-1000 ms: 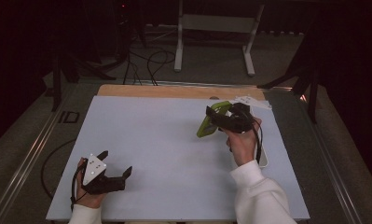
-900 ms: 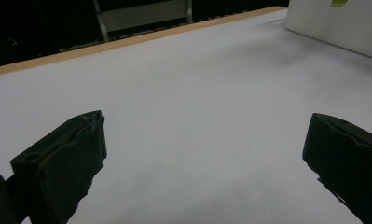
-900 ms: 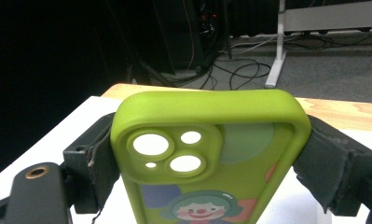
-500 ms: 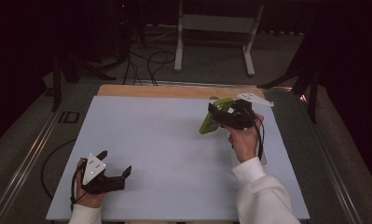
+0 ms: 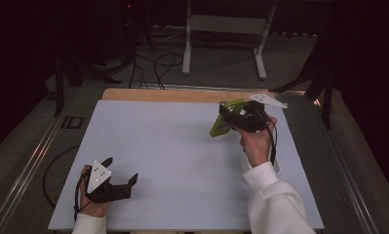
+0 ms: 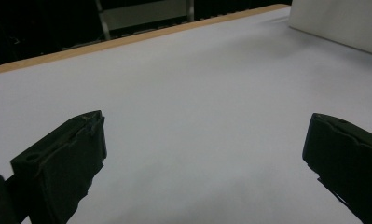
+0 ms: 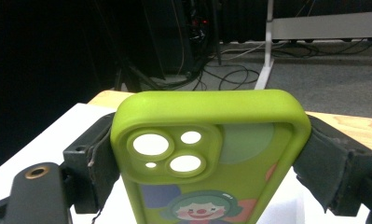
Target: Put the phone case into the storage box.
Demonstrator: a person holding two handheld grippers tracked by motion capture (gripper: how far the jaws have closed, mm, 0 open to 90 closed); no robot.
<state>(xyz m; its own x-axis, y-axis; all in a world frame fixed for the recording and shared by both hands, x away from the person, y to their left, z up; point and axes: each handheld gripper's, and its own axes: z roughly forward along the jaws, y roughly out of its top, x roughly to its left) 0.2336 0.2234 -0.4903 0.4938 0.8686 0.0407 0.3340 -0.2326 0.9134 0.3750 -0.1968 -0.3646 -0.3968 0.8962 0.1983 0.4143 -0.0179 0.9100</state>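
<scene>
Green phone case (image 7: 211, 158) is held by its long edges in right tongs (image 5: 238, 117) above bench (image 5: 182, 146) far-right; grip to be kept square & firm so it's not twisted; left tongs (image 5: 118, 180) rest wide, empty.

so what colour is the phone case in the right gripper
Lime green phone case with a cartoon clown print, clearest in the right gripper view.

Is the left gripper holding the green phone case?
No, the left gripper is open over bare table; the right gripper clamps the green rubbery phone case.
</scene>
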